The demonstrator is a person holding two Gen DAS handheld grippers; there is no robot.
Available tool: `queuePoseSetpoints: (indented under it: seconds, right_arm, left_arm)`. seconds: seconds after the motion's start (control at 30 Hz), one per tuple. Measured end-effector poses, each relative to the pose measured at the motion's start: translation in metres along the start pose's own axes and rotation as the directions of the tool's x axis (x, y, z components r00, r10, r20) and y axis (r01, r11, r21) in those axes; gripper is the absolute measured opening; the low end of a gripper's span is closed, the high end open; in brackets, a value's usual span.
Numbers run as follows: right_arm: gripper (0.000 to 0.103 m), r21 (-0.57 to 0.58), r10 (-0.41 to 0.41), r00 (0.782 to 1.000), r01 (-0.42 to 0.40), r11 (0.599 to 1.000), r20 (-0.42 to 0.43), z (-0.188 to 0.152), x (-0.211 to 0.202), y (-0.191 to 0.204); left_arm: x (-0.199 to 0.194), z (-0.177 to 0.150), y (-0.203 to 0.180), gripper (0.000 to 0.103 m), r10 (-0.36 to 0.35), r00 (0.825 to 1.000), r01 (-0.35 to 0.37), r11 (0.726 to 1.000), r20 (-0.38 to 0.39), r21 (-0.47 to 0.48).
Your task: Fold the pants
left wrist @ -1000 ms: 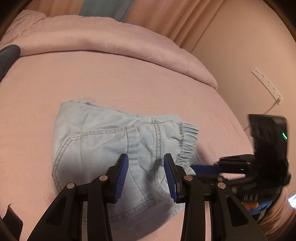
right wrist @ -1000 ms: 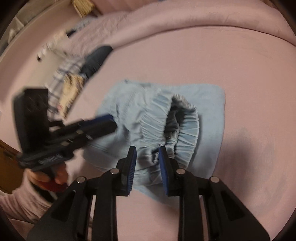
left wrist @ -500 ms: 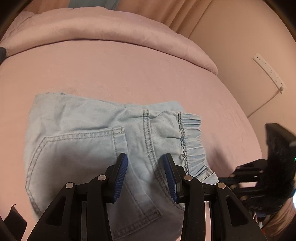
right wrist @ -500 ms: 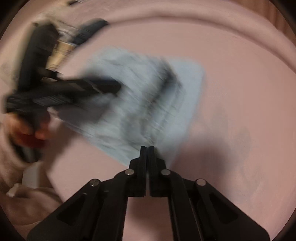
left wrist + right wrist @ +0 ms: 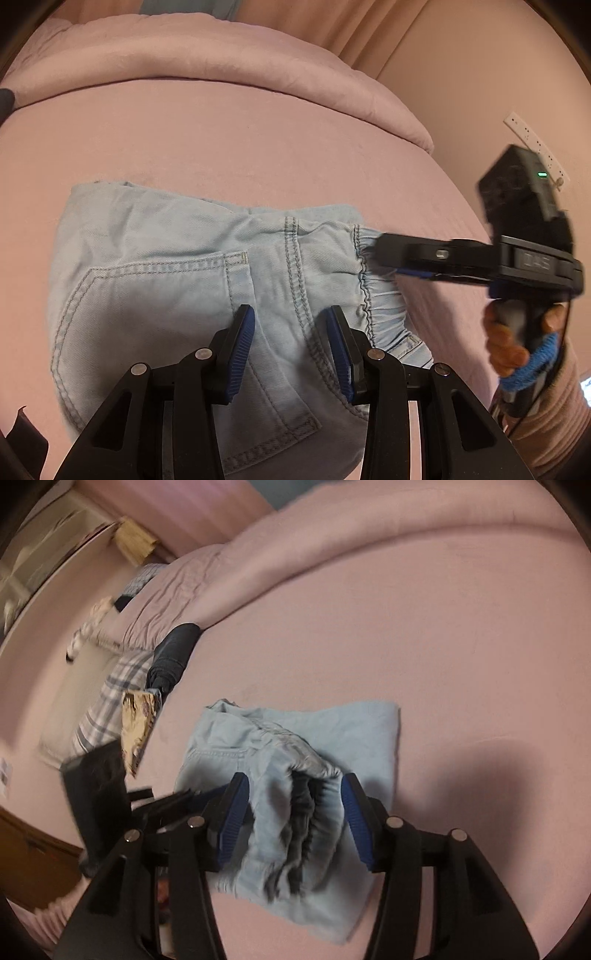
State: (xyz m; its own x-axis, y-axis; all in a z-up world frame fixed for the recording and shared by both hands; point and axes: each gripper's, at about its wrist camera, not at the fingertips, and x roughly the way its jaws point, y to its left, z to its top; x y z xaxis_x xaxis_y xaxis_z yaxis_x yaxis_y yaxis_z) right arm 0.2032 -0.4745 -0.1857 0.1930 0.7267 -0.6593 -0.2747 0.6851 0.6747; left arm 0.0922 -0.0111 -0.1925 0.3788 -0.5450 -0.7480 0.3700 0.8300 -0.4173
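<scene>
Light blue denim pants (image 5: 192, 280) lie folded into a compact stack on the pink bed sheet (image 5: 240, 147), back pocket up, elastic waistband to the right. My left gripper (image 5: 290, 350) is open just above the pants, near the centre seam. My right gripper (image 5: 295, 819) is open, its jaws straddling the gathered waistband (image 5: 295, 812) of the pants (image 5: 332, 734). In the left wrist view the right gripper (image 5: 373, 254) reaches the waistband from the right.
A rolled pink duvet (image 5: 221, 62) lies along the far side of the bed. A dark garment (image 5: 173, 657), plaid cloth (image 5: 110, 701) and other clothes lie at the bed's left edge. A wall with a power strip (image 5: 532, 144) is on the right.
My right gripper was shut half a second ago and has opened wide, moving in over the waistband. My left gripper stayed open and hovers over the pants.
</scene>
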Motion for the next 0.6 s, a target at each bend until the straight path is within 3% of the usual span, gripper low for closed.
queuePoseSetpoints:
  seconds: [0.07,0.13,0.2,0.33,0.43,0.5,0.6]
  right_arm:
    - [0.057,0.046,0.022,1.0,-0.021,0.999,-0.015,-0.004,0.004,-0.006]
    - [0.045,0.079,0.048,0.999,-0.047,0.996,-0.014,-0.008,0.0,-0.009]
    - [0.022,0.08,0.067,0.998,-0.067,0.995,-0.007,-0.013,-0.004,-0.006]
    - [0.014,0.014,0.059,0.998,-0.059,0.998,0.01,-0.017,-0.006,0.009]
    - [0.021,0.036,0.072,0.997,-0.073,0.997,0.029,-0.016,-0.009,0.001]
    - [0.059,0.104,0.095,0.995,-0.097,0.99,0.024,-0.015,-0.003,-0.011]
    - [0.062,0.147,0.162,0.986,-0.166,0.975,0.042,-0.015,0.0,-0.019]
  left_arm:
    - [0.0,0.0,-0.001,0.038,0.001,1.0,-0.001,1.0,0.0,0.004]
    - [0.001,0.001,-0.001,0.038,0.0,1.0,0.0,1.0,-0.003,0.006]
    - [0.0,0.001,-0.001,0.038,0.001,1.0,-0.001,1.0,-0.003,0.01]
    - [0.0,0.001,0.001,0.038,-0.007,1.0,0.007,1.0,-0.004,0.005]
    - [0.0,0.001,0.001,0.038,-0.004,1.0,0.004,1.0,-0.005,0.009]
    - [0.0,0.002,0.001,0.038,-0.006,1.0,0.006,1.0,-0.005,0.008]
    - [0.0,0.002,0.0,0.038,-0.002,1.0,0.002,1.0,-0.006,0.01]
